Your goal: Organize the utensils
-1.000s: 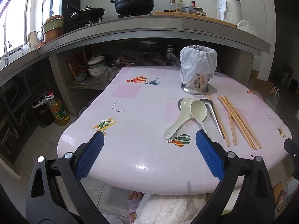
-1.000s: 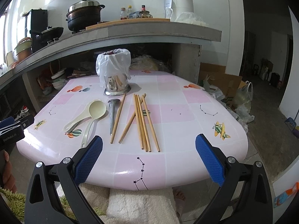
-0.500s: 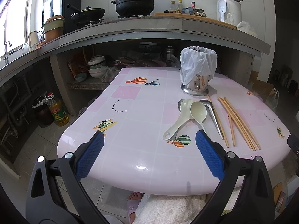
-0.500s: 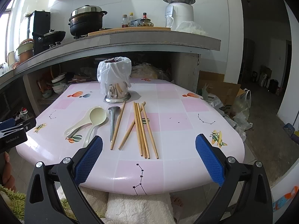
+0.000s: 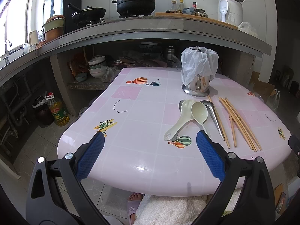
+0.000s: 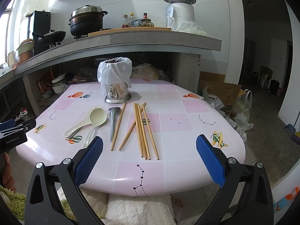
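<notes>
Two cream plastic spoons (image 5: 189,116) (image 6: 88,122), a metal spoon (image 5: 213,115) (image 6: 113,120) and several wooden chopsticks (image 5: 238,120) (image 6: 142,131) lie on the pink table (image 5: 140,131) (image 6: 187,150). Behind them stands a steel utensil holder (image 5: 197,86) (image 6: 117,92) with a white plastic bag draped over its top. My left gripper (image 5: 149,140) hovers open over the table's near edge, left of the spoons. Above the front edge, my right gripper (image 6: 149,143) is open with the chopstick ends between its fingers' line of sight.
A concrete counter (image 5: 150,28) with a black pot (image 5: 136,1) and a white appliance (image 6: 179,11) overhangs the table's far side. Bowls (image 5: 96,67) sit on a shelf below. An oil bottle (image 5: 57,110) stands on the floor at left. Cardboard boxes and bags (image 6: 230,97) lie right.
Both grippers have drawn back and risen slightly, so the table sits a bit farther off. Nothing on the table has moved.
</notes>
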